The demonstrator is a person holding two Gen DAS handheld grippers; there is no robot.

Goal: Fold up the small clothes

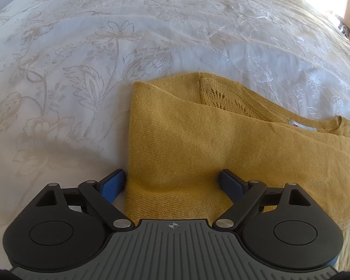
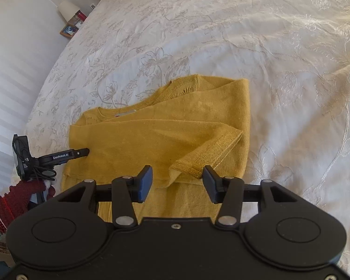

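Below left gripper (image 1: 172, 182) wide fingers: yellow sweater (image 1: 186, 140); right gripper (image 2: 177, 182) half-open, empty.

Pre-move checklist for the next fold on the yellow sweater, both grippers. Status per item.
1. Left gripper jaws open, nothing pinched: ok.
2. Right gripper jaws apart, pads off the cloth: ok.
3. Yellow sweater flat on the bedspread: ok.
4. Both sleeves folded in across the body, ribbed cuff on top: ok.
5. Left side edge straight: ok.
6. Bottom hem aligned: cannot tell, hidden behind the gripper bodies.
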